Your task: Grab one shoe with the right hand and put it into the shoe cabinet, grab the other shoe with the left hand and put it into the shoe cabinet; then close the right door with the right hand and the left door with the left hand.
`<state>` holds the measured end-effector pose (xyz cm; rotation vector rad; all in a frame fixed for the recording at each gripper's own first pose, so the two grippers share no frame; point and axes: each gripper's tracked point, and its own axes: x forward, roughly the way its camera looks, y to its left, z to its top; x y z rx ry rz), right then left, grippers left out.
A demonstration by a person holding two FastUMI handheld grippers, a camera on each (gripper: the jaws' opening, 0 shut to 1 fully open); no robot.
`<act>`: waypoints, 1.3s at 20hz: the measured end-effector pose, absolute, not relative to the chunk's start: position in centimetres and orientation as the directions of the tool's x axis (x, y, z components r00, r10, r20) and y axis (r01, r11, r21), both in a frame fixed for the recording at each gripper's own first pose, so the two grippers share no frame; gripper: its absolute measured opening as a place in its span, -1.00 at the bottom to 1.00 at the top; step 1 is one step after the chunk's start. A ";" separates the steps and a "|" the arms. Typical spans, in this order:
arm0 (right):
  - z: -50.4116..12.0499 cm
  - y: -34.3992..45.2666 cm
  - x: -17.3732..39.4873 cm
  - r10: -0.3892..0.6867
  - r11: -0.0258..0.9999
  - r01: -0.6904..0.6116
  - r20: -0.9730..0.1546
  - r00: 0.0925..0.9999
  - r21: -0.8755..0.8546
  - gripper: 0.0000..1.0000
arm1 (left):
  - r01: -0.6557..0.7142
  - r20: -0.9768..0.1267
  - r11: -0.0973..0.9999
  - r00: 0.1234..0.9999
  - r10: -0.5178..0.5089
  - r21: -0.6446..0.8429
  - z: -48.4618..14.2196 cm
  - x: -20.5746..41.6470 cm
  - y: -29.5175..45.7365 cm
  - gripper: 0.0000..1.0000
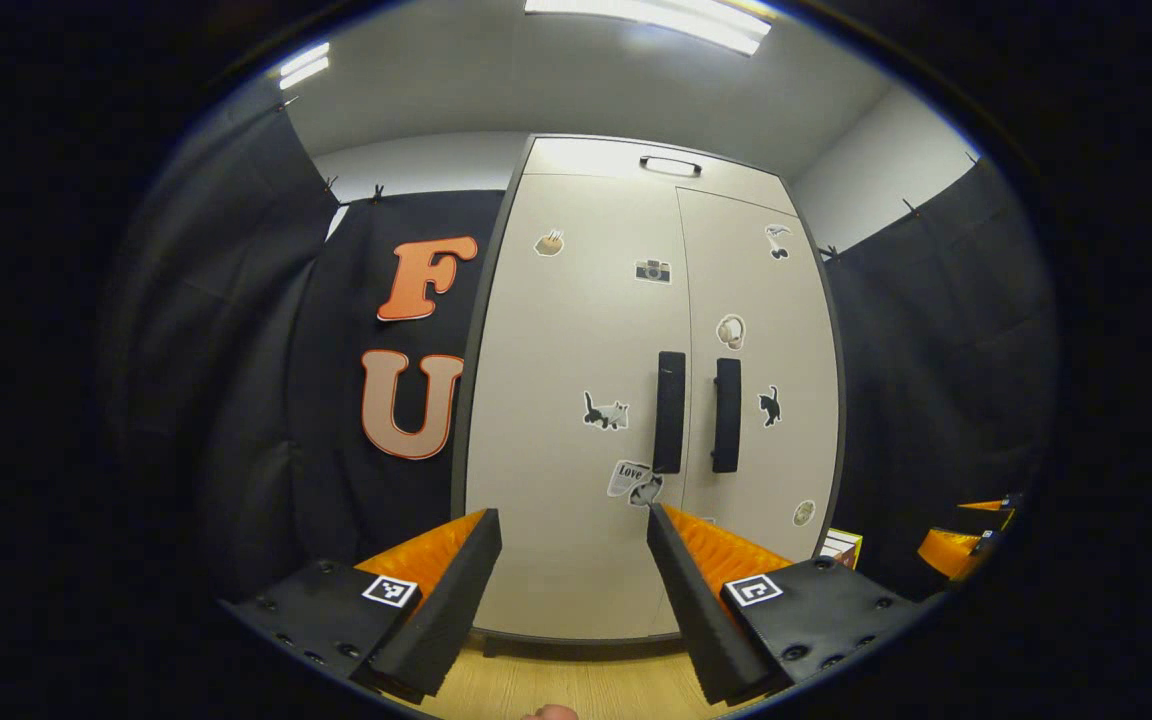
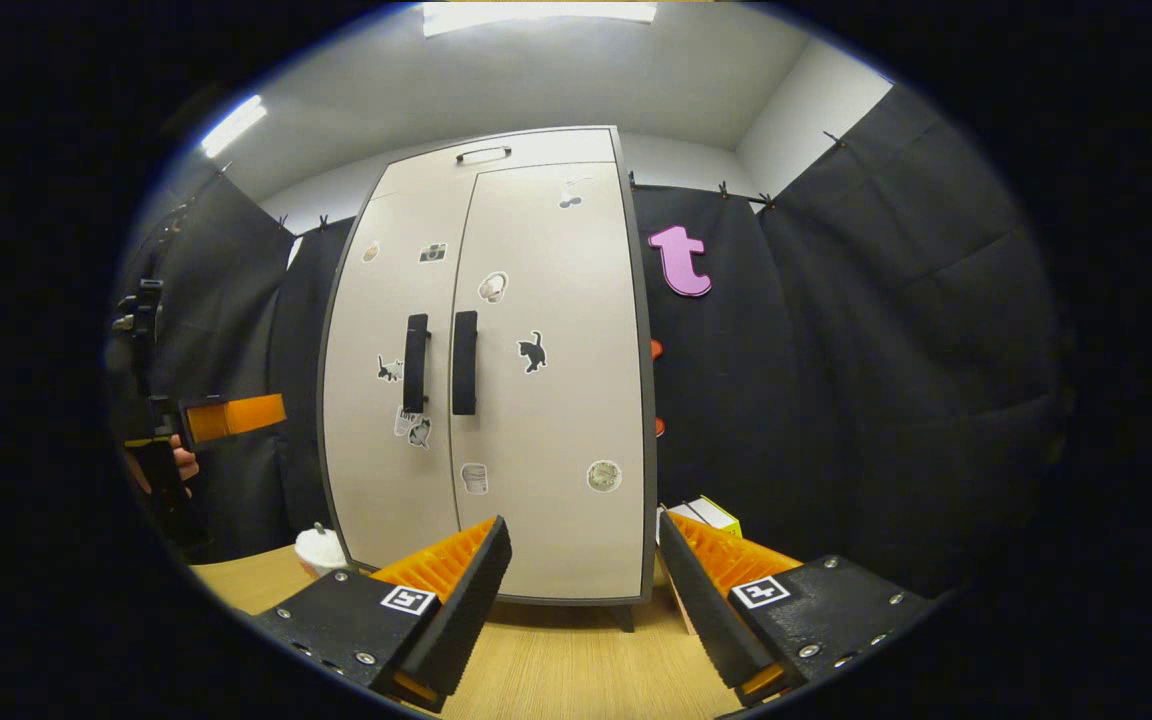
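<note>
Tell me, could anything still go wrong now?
Not much, probably. Both cabinet doors look shut, and each tool, left and right, hangs open and holds nothing. Swinging the right tool sideways might knock the small box beside the cabinet. The white object at the cabinet's other corner could also get bumped.

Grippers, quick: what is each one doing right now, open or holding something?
Left gripper: open, holding nothing, facing the closed shoe cabinet.
Right gripper: open, holding nothing, also facing the cabinet.
</note>
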<state>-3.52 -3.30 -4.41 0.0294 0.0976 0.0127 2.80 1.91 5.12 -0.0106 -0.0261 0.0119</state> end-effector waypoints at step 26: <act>-5.4 -1.4 -3.5 0.026 0.997 -0.018 -0.099 0.995 0.076 0.85 | -0.083 -0.034 0.996 0.996 0.082 -0.013 0.0 -1.7 2.1 0.92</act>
